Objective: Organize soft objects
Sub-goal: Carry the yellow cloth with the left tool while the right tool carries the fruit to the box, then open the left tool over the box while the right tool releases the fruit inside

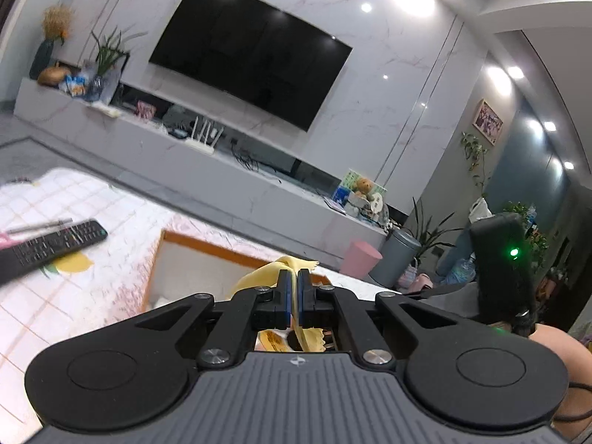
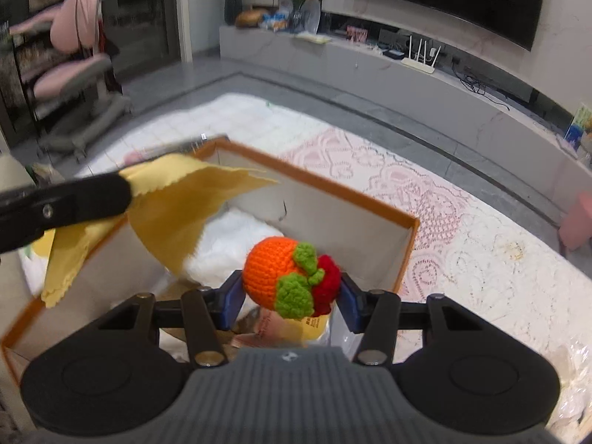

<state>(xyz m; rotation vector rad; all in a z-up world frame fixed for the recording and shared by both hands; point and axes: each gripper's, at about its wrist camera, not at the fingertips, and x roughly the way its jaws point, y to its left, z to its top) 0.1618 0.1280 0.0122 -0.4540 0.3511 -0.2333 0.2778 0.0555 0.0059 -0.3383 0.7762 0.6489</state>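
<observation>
Between the jaws of the right gripper (image 2: 292, 288) sits a crocheted fruit (image 2: 290, 277), orange with green leaves and a red part. The jaws stand partly open, each blue pad pressed against one side of the toy, so the soft body is squeezed just enough to be carried. Directly beyond and below these jaws lies the open box (image 2: 407, 224) with orange edges, its white walls rising around a white fluffy item (image 2: 236, 238) at the bottom. The toy hangs above the box's interior, which suggests a drop into the box is the step in hand.

To the left of the right jaws, the left gripper (image 1: 293, 288) reaches in over the box's rim. Its jaws are closed fully on a thin yellow cloth (image 2: 174, 207), pinched near one edge between the blue pads (image 1: 284, 292); the rest of the cloth drapes freely, part above the box's opening and part outside its near wall. A pinch at the edge suits so thin a sheet, though the trailing corner may catch on the rim.

Left of the left jaws, a remote control (image 1: 51, 246) lies on the patterned table cover (image 1: 92, 296); it is hard and probably outside the task.

Both soft things appear close to release; the remaining concern is landing them fully inside the box's walls.
</observation>
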